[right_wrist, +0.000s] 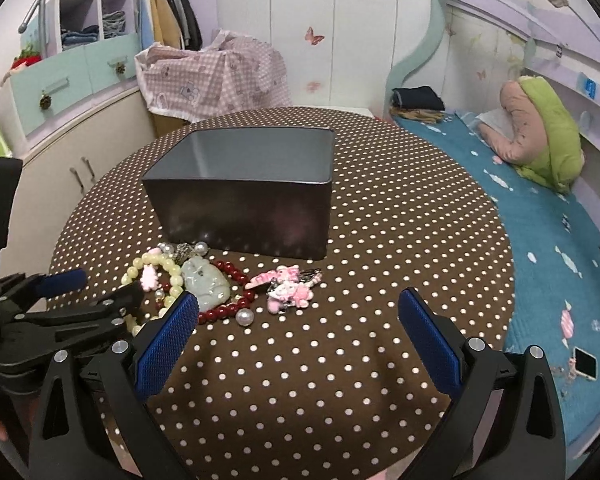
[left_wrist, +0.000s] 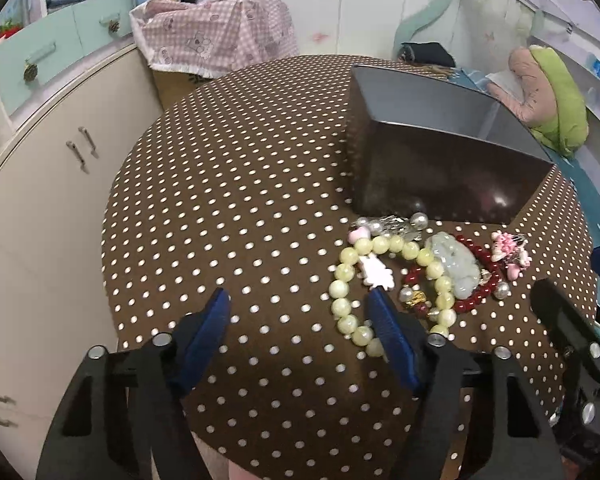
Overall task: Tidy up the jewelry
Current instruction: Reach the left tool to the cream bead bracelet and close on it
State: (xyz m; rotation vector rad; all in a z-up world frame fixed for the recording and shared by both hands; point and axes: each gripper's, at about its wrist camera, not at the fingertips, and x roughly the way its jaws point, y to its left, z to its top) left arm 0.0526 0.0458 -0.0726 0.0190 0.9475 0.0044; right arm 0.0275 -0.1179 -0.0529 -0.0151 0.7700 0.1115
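Note:
A pile of jewelry lies on the polka-dot table in front of a dark open box. It holds a pale yellow-green bead bracelet, a red bead bracelet, a pale jade pendant, a white-pink charm and a pink hair clip. My left gripper is open and empty, its right finger over the yellow bracelet's near edge. My right gripper is open and empty, just short of the pink clip.
The round table has a brown cloth with white dots. A cabinet stands to the left. A bed with a blue sheet and a phone is to the right. A pink checked cloth lies behind.

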